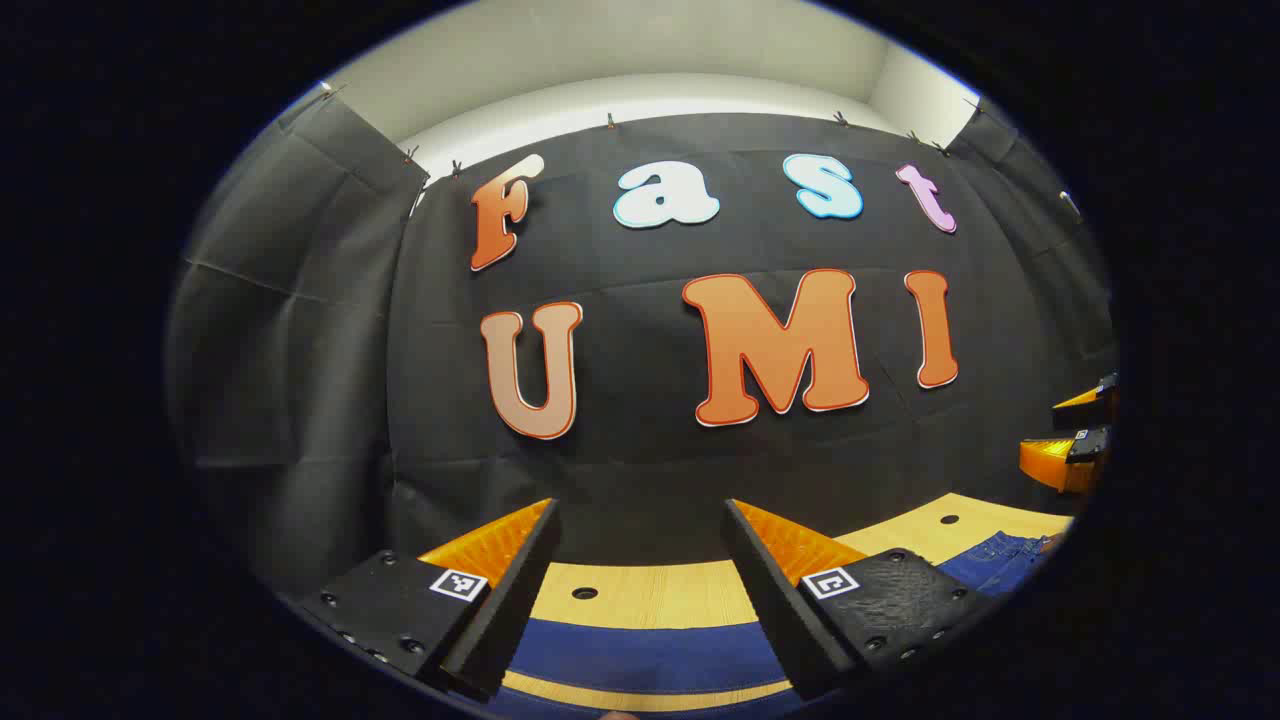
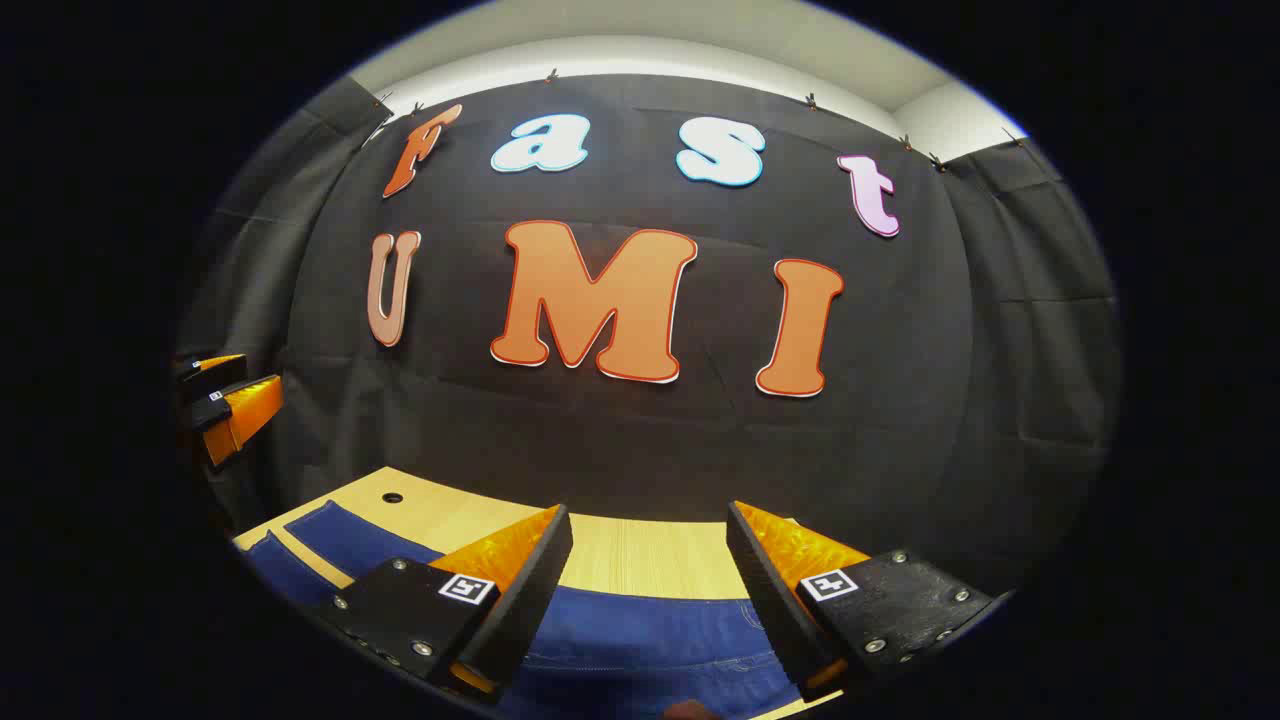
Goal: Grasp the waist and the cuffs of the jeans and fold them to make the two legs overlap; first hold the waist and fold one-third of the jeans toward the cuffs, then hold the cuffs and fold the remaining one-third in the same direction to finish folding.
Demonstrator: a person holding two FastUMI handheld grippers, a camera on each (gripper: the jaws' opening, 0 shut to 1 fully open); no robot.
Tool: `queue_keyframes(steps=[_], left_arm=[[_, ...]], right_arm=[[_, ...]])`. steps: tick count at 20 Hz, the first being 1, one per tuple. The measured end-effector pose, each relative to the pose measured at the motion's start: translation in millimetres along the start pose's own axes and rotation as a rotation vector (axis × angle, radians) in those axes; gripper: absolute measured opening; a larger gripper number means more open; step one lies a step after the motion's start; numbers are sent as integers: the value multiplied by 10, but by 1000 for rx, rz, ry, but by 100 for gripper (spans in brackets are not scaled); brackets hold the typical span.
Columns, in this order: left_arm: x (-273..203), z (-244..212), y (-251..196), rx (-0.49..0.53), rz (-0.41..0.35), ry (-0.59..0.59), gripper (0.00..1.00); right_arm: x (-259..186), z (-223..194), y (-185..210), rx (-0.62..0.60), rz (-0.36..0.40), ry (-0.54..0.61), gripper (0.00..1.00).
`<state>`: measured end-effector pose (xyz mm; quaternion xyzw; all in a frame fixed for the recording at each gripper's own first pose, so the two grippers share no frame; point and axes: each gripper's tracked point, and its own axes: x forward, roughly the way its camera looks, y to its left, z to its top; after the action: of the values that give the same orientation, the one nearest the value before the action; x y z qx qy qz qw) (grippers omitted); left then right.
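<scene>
Both grippers' fingers (image 1: 520,590) spread wide, left gripper (image 1: 640,590) and right gripper (image 2: 650,590) over jeans (image 2: 640,630) near the table (image 2: 640,555) edge: limp, weighty denim, best pinched at waist and cuffs.

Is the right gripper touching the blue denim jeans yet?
Apart. In the right gripper view, the right gripper hovers with jaws open above the blue denim jeans on the wooden table; nothing sits between them.
</scene>
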<state>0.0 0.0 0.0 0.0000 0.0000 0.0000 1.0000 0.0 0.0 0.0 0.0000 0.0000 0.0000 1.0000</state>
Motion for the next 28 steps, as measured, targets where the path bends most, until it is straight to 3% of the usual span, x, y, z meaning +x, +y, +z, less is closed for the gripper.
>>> queue_keyframes(steps=[18, 24, 28], left_arm=[[-43, 48, -21, 13, -6, -8, 100], [-48, -95, 108, 9, 15, 23, 98], [-62, -410, 304, 4, 43, 106, 100]], right_arm=[[0, -12, 40, -10, 16, 3, 95], [-2, -179, -98, 5, -14, 49, 95], [-29, -373, -258, -3, -43, 98, 95]])
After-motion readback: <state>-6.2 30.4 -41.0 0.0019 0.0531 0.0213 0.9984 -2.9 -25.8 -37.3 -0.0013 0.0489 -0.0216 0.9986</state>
